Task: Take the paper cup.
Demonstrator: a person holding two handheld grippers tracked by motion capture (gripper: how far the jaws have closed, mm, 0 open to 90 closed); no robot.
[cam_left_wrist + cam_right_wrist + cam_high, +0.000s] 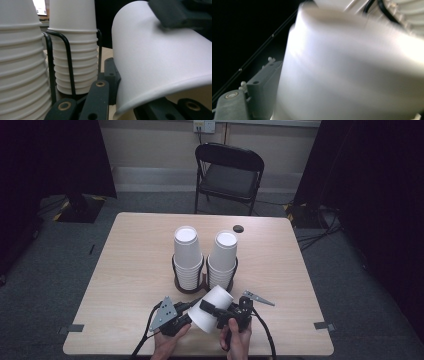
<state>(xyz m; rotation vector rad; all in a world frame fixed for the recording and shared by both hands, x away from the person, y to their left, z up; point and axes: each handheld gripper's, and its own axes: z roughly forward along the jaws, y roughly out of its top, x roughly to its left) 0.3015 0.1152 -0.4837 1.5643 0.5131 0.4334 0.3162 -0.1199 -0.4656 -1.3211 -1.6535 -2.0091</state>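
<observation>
White paper makes up nearly everything on the pale wooden table point(135, 270) in the high view: two upside-down stacks of cups, the left stack point(187, 256) and the right stack point(222, 260), stand in a black wire holder point(189, 287) at the frame's centre. Just below them, a single cup point(211, 309) lies tilted between the left gripper point(186, 317) and the right gripper point(217, 312), each held by a hand at the bottom edge. A black folding chair point(229, 175) stands beyond the table at upper centre.

Left gripper view: the cup point(160, 65) takes up the right half, its rim low between the jaws, which close on it; another gripper's black jaw presses its wall at upper right. Stacks rise at left.

Right gripper view: the blurred cup point(352, 72) sits against the grey jaw at lower left, apparently pinched.
</observation>
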